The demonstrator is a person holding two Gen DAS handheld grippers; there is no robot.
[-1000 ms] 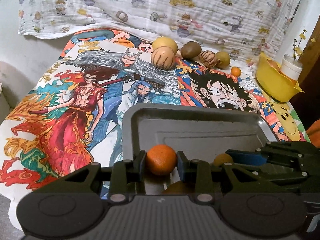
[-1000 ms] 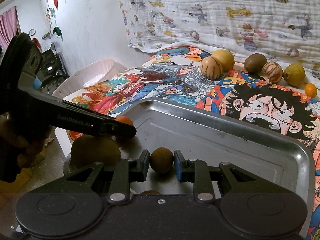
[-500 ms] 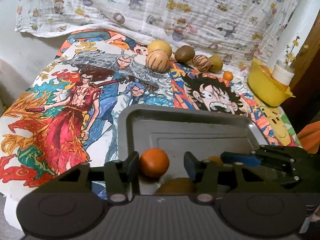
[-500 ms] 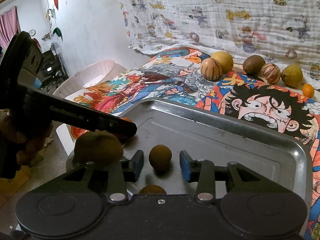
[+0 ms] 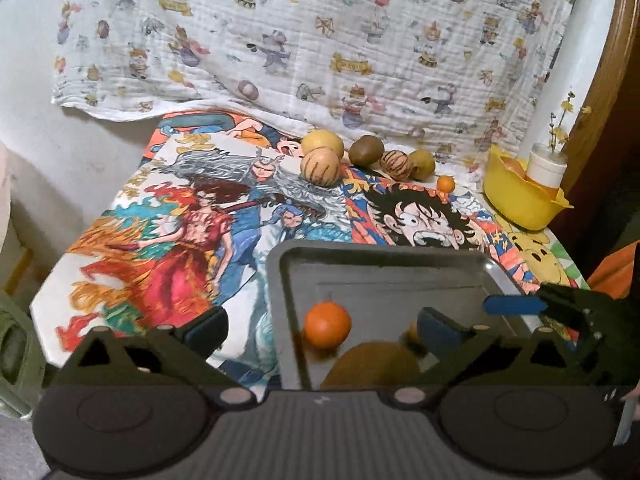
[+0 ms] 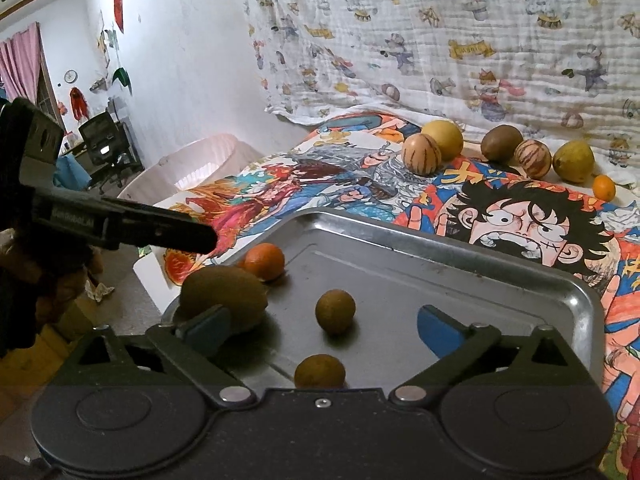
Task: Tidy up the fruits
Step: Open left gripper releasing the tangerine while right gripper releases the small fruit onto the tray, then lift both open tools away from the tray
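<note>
Left hand-held gripper [image 5: 322,326] jaws opening, round orange fruit [image 5: 327,325] lying loose between | right hand-held gripper [image 6: 324,322] jaws opening, small brown fruit [image 6: 335,311] unheld | rimmed metal tray [image 6: 440,240] far half bare | no writing legible

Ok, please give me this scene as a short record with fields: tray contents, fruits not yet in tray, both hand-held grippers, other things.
tray: metal tray on the cartoon-print cloth
in tray: orange, large brown fruit, two small brown round fruits
outside tray: six fruits in a row by the back cloth, among them a small orange
left hand-held gripper: jaws opening, pads off the orange
right hand-held gripper: jaws opening, pads off the small fruit
other: yellow bowl
</note>
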